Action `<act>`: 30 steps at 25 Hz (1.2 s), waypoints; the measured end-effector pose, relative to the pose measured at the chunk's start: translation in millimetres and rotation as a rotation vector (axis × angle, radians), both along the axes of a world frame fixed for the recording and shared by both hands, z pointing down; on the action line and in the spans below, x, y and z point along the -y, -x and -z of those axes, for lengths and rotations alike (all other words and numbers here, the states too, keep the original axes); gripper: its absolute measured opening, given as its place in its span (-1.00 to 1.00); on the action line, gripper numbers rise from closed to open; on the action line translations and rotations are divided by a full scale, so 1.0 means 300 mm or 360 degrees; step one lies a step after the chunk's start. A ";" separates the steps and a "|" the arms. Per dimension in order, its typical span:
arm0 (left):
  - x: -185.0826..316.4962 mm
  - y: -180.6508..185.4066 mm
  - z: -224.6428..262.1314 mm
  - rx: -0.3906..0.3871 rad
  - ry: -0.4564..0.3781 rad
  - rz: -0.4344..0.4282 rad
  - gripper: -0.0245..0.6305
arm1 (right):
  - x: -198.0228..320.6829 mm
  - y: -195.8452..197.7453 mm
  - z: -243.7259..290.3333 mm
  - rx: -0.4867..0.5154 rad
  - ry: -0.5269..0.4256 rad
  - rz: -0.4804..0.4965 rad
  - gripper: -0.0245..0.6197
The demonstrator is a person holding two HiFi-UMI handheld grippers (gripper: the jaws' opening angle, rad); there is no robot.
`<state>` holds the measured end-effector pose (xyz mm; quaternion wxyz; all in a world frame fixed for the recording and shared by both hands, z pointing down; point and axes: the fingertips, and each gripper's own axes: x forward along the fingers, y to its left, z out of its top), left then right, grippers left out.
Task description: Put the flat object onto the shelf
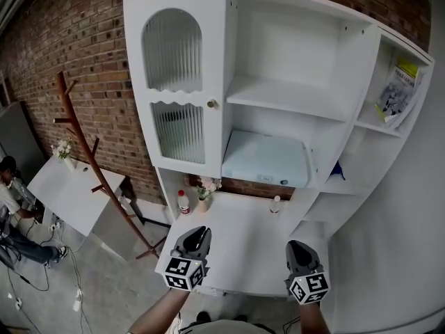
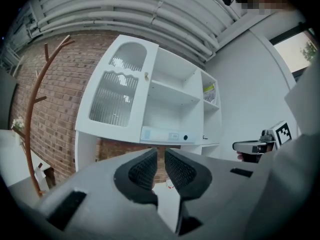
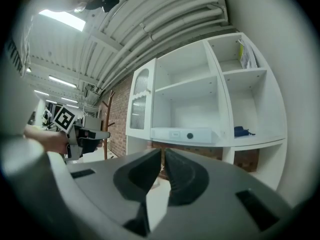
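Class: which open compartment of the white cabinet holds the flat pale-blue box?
The lower middle compartment, beside the ribbed-glass door: the flat pale-blue box fills it; the compartment above is empty.

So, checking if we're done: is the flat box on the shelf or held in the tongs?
On the shelf: the flat box rests on it; left tongs and right tongs are shut, empty, away from it.

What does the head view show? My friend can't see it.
A flat pale-blue box lies on a middle shelf of a white shelf unit against a brick wall. Below, the left gripper and right gripper hang over the white desk, jaws shut, holding nothing.
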<state>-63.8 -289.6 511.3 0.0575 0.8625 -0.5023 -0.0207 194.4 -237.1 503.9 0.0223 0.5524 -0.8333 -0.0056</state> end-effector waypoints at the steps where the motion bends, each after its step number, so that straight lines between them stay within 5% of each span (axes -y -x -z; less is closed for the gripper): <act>1: -0.002 0.011 -0.004 -0.0010 0.0001 -0.0003 -0.74 | -0.007 0.007 0.000 0.0000 -0.0004 -0.0004 -0.80; 30: -0.054 0.049 -0.059 -0.0008 0.0006 -0.0076 -0.80 | -0.098 0.009 -0.032 0.0016 0.0019 -0.0113 -0.84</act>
